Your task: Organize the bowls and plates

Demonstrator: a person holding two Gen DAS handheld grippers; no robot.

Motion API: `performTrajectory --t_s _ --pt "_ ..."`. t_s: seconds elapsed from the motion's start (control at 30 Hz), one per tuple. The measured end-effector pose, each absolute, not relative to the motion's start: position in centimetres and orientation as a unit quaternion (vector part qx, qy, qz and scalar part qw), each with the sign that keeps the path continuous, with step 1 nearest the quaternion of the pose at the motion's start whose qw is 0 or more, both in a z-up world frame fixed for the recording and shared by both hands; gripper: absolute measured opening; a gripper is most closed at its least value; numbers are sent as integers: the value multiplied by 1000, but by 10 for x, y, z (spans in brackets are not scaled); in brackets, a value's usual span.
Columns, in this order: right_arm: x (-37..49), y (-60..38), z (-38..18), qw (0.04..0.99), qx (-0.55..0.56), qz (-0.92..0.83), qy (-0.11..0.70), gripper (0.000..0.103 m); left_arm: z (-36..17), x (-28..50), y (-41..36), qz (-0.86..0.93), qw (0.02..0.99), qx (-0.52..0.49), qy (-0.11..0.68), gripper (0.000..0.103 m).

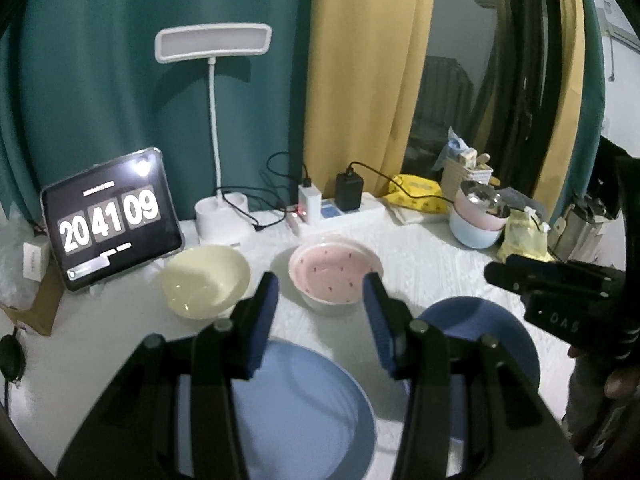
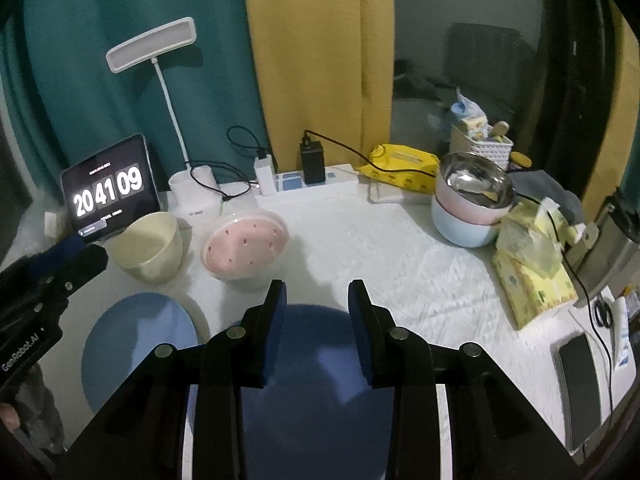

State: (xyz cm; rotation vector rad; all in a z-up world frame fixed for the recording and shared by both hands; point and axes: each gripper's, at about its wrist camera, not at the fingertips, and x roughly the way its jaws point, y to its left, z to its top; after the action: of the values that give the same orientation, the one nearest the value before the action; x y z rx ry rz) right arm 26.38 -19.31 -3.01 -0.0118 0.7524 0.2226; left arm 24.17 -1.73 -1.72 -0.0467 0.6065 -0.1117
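My left hand-held gripper [image 1: 320, 292]: parted, empty, above light-blue plate [image 1: 304, 408] | my right hand-held gripper [image 2: 316, 300]: parted, empty, above dark-blue plate [image 2: 316, 360], right of that plate

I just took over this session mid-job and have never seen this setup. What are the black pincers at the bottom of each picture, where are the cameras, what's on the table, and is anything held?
No robot here: a person holds a two-finger gripper in each hand, and each carries a fisheye camera looking along its fingers. One picture looks past the left gripper, the other past the right gripper. Both are open and hold nothing.

On the white table lie a light blue plate, a dark blue plate, a cream bowl and a pink speckled bowl. Stacked bowls stand back right; behind are a tablet clock and a lamp.
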Motion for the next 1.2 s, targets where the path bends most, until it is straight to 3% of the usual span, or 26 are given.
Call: performTrajectory --t_s 0.6,1.2 --pt "324 -164 -24 903 -5 139 407 34 -32 307 -4 -54 929 -58 361 46" --pt "398 -157 -103 855 46 127 501 34 -94 374 0 -46 898 -71 432 46"
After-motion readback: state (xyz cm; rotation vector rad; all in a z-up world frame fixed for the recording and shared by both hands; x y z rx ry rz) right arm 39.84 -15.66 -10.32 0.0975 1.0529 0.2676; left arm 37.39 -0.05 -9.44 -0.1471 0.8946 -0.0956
